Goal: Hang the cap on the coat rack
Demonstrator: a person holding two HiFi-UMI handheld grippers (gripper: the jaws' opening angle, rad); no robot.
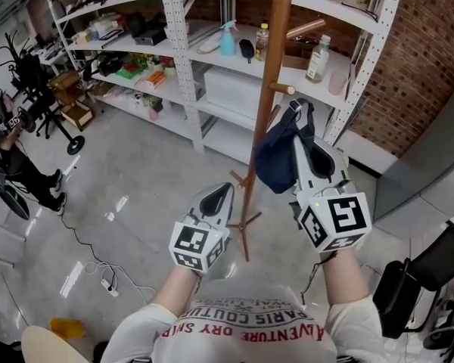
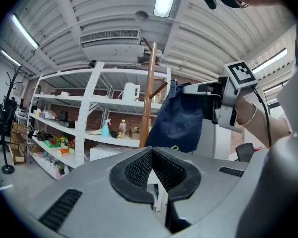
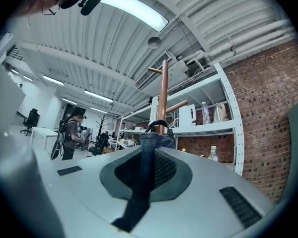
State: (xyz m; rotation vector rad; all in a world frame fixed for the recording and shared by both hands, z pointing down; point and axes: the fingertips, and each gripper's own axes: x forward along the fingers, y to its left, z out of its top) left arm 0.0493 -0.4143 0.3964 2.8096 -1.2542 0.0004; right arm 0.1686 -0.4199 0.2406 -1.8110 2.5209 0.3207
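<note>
Currently the right gripper point(image 1: 303, 123) has its claw clamped all the way down on the cap point(image 1: 276, 161), with a fold of dark blue fabric pinched between the pads (clear in the right gripper view, where the cloth runs straight down the middle of the jaws). The cap hangs from the claw tip in mid-air. It sits just right of the coat rack point(image 1: 266, 104) pole and below a short wooden peg point(image 1: 281, 88). It is not on any peg. In the head view its left edge overlaps the pole, and I can't tell whether they touch. In the left gripper view the cap is again to the right of the pole, near an angled peg.

The left gripper point(image 1: 221, 195) is lower and to the left, near the rack's splayed feet in the head view. Its claw is fully closed with nothing in it, the ribbed pads meeting at the tip.

Behind the rack stands a white shelving unit point(image 1: 189, 66) with clutter on it, including a teal spray bottle point(image 1: 227, 38) and a few other bottles. A brick wall point(image 1: 416, 74) is at the right, and the grey floor point(image 1: 136, 187) has a cable trailing across it. Another person stands far back in the right gripper view.
</note>
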